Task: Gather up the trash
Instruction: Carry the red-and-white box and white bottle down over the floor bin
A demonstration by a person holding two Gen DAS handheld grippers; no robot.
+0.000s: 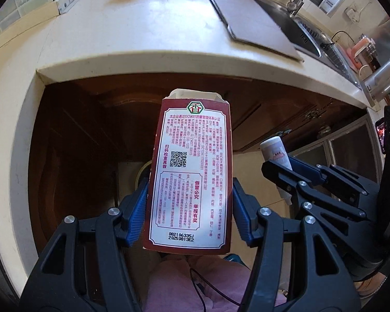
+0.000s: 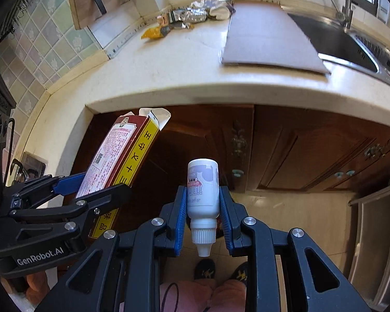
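Observation:
My left gripper (image 1: 189, 189) is shut on a dark red carton (image 1: 191, 174) with a white printed label and an open top flap. I hold it in the air in front of the counter edge. It also shows in the right wrist view (image 2: 117, 161), with a yellow side panel. My right gripper (image 2: 202, 202) is shut on a small white bottle (image 2: 202, 189) held cap-down. That bottle also shows in the left wrist view (image 1: 275, 153). Both grippers sit side by side below the counter's level. More wrappers (image 2: 179, 17) lie at the back of the counter.
A cream counter (image 2: 169, 62) carries a grey board (image 2: 267, 39) beside a steel sink (image 2: 351, 44) with a tap. A yellow packet (image 2: 152, 32) lies near the tiled wall. Dark wooden cabinet doors (image 2: 299, 150) stand below. The person's legs and slippers (image 2: 221, 273) are underneath.

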